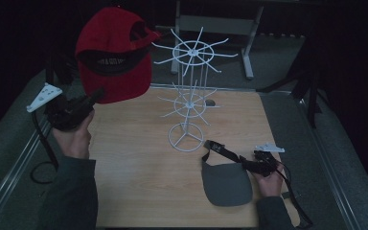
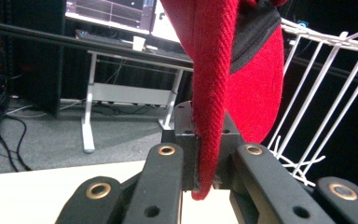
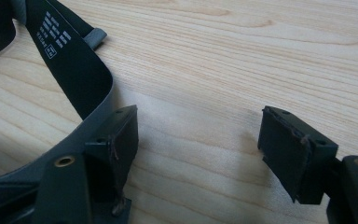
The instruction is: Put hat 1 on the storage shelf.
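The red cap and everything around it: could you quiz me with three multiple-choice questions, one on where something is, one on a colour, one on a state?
1. Where does the grey visor lie?
A. on the wooden table, in front of the white wire rack
B. hung on the rack
C. on the floor

2. What colour is the cap held in the air?
A. blue
B. red
C. white

3. How does the right gripper stand?
A. shut on the cap
B. shut on the rack
C. open, nothing between its fingers

Answers:
1 A: the high view shows the visor flat on the tabletop, on the person's side of the rack's base.
2 B: the cap is red with a dark lining, its edge clamped in the left gripper.
3 C: the right gripper view shows bare wood between the spread fingers, the visor's strap beside one of them.
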Demonstrator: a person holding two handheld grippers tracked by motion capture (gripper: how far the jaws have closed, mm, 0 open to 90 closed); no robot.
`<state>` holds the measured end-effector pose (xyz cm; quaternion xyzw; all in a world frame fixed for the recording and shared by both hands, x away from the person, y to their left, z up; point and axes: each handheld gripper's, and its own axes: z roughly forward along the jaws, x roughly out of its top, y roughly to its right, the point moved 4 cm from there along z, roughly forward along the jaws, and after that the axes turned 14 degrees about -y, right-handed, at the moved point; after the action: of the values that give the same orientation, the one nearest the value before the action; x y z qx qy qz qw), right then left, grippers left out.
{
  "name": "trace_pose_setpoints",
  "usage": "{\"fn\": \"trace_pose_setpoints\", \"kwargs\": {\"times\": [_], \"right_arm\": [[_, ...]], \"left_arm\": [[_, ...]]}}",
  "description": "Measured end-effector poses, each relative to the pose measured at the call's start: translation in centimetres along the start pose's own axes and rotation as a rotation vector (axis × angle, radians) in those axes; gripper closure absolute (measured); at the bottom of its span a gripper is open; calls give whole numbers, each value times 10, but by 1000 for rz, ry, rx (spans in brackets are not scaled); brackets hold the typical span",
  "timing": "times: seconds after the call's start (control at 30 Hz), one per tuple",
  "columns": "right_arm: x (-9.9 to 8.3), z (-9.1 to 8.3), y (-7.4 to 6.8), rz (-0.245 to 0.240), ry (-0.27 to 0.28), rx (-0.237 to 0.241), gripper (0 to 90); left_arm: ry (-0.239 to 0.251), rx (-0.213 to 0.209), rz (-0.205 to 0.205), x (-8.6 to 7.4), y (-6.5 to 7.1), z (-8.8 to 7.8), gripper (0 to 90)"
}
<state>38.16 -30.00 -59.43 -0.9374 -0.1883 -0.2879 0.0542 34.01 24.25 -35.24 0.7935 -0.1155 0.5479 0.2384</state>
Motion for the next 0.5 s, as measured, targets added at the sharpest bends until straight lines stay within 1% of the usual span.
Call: {"fn": "trace_pose_setpoints", "kwargs": {"times": [0.1, 0.17, 0.3, 0.4, 0.47, 0.5], "right_arm": [[0, 0, 0, 0, 0, 0, 287], [0, 0, 0, 0, 0, -1, 287], [0, 0, 0, 0, 0, -1, 287], [0, 0, 0, 0, 1, -1, 286], [0, 0, 0, 0, 0, 0, 286], [0, 0, 0, 0, 0, -1, 286]], "left_arm": [[-14, -5, 13, -1, 1, 1, 856], [-29, 1, 27, -3, 2, 3, 856], [-55, 10, 39, -6, 4, 8, 855], [-89, 8, 48, -9, 5, 13, 854], [-108, 20, 62, -13, 5, 17, 852], [-112, 22, 62, -15, 5, 19, 852]]}}
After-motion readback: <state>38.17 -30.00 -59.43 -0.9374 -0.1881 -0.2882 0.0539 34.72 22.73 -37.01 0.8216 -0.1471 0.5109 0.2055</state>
